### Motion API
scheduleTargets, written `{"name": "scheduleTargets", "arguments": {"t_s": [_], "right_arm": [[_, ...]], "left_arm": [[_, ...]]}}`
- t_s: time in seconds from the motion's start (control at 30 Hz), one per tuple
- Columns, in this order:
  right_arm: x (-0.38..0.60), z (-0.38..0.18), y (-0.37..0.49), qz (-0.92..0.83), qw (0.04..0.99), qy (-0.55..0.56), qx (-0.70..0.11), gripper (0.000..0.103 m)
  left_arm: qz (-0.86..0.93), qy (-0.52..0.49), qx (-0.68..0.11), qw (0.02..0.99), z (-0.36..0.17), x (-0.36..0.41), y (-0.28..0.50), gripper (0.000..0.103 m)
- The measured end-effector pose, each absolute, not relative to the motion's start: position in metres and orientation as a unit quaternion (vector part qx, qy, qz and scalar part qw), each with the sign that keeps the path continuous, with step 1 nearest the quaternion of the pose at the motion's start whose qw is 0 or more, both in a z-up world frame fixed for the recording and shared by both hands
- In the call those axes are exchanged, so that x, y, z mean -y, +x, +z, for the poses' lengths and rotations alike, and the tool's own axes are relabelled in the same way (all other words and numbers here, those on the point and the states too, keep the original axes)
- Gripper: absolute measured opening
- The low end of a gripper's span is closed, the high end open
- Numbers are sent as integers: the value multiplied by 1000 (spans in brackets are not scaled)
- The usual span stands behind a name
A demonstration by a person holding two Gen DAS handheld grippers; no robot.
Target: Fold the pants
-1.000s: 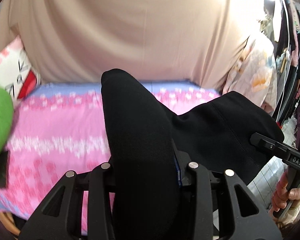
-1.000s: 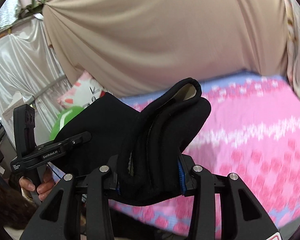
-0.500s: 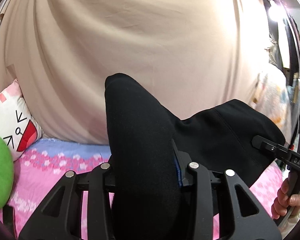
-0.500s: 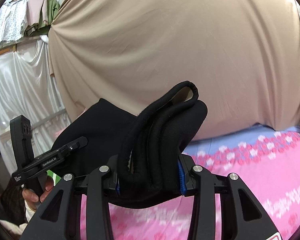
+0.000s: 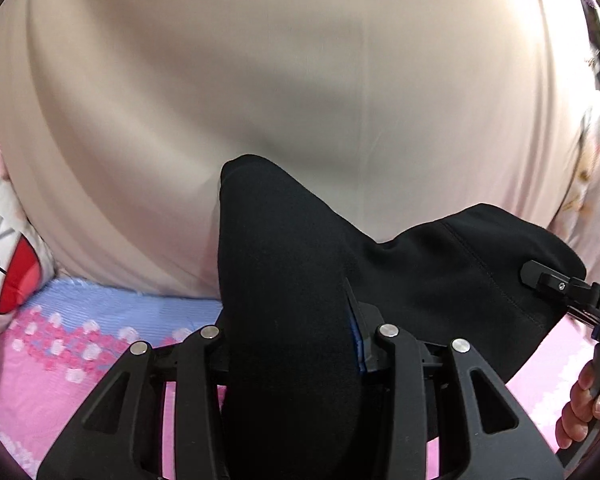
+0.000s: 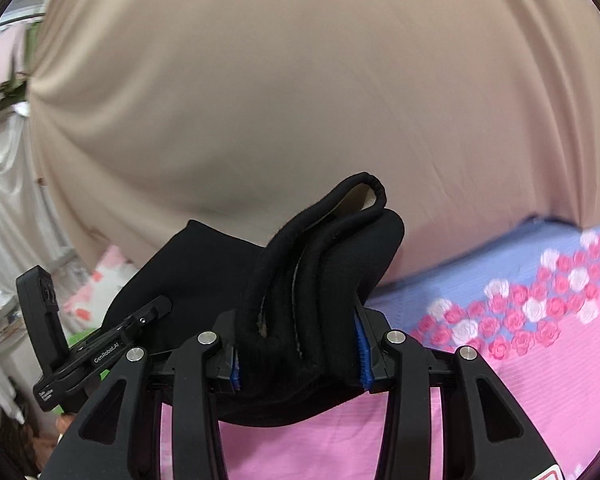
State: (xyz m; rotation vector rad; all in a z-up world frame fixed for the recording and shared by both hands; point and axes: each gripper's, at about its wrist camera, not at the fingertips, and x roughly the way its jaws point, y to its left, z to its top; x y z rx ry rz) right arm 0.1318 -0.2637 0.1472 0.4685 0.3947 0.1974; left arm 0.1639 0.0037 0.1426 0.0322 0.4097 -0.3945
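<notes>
Black pants [image 5: 292, 320] hang above the bed [image 5: 80, 360], bunched in both claws. Your left claw [image 5: 288, 344] pinches one thick fold; your right claw [image 6: 296, 348] pinches the layered waistband edge. Step in hand: carrying the fold over. Next, lower onto the bed and align edges. Since a second ago, the beige curtain [image 5: 300, 80] behind the bed looms closer.
</notes>
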Motion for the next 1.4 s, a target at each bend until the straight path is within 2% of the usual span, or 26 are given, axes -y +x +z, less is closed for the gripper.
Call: {"name": "scheduleTargets", "arguments": {"t_s": [0.17, 0.23, 0.27, 0.3, 0.33, 0.37, 0.4, 0.43, 0.47, 0.5, 0.57, 0.67, 0.73, 0.77, 0.8, 0.83, 0.87, 1.0, 1.1, 1.13, 1.17, 1.2, 1.33, 1.4], "right_arm": [[279, 64, 187, 53, 930, 243, -271, 40], [284, 31, 201, 27, 919, 242, -310, 47], [287, 12, 208, 16, 908, 244, -340, 58], [294, 0, 213, 15, 888, 264, -376, 61], [300, 0, 212, 23, 881, 283, -380, 61], [307, 7, 206, 16, 883, 291, -368, 62], [311, 21, 196, -18, 896, 272, -350, 64], [312, 38, 187, -49, 912, 239, -329, 64], [310, 49, 184, -51, 921, 221, -317, 61], [305, 62, 185, -25, 926, 215, -311, 48], [286, 77, 199, 26, 924, 208, -320, 34], [247, 79, 235, 55, 930, 144, -333, 29], [240, 57, 266, 13, 928, 95, -359, 27], [248, 37, 282, -30, 920, 80, -382, 23], [258, 17, 294, -47, 912, 79, -400, 23], [265, 15, 291, -37, 918, 96, -384, 23], [266, 19, 289, -36, 914, 104, -390, 21], [250, 57, 240, 21, 923, 125, -363, 21], [243, 47, 207, 22, 918, 91, -385, 21], [244, 33, 207, 11, 911, 82, -404, 16], [248, 17, 205, -1, 910, 70, -409, 5], [250, 17, 199, -8, 917, 66, -393, 2], [246, 45, 165, -13, 920, 126, -370, 10], [241, 57, 140, -39, 928, 110, -355, 16]], "left_arm": [[-192, 30, -278, 941, 60, 18, 225, 37], [-178, 32, -341, 922, 18, 19, 249, 39], [-168, 33, -362, 916, 4, 15, 254, 45], [-171, 20, -366, 914, -2, 8, 255, 53], [-182, -12, -366, 912, -1, -6, 253, 58], [-174, -24, -371, 912, 5, -17, 252, 72], [-154, -26, -371, 916, 13, -26, 249, 80], [-125, -26, -355, 926, 28, -40, 241, 81], [-102, -25, -336, 936, 42, -48, 234, 84], [-92, -24, -320, 943, 53, -53, 231, 87], [-92, -32, -296, 950, 80, -48, 225, 91], [-123, -50, -317, 939, 87, -16, 239, 94], [-116, -27, -358, 926, 63, 9, 261, 95], [-101, -4, -381, 919, 46, 21, 272, 95], [-89, 17, -402, 911, 25, 30, 279, 95], [-73, 44, -434, 897, -2, 37, 293, 97], [-82, 18, -421, 903, -4, 30, 292, 97], [-73, 17, -398, 914, 25, 10, 270, 95], [-66, 31, -362, 929, 39, -3, 239, 95], [-63, 35, -363, 929, 36, -5, 234, 95], [-60, 46, -371, 925, 30, -5, 230, 95], [-59, 51, -375, 924, 28, -7, 228, 94], [-60, 74, -343, 934, 46, -8, 182, 95], [-63, 78, -320, 942, 56, -10, 160, 95]]}}
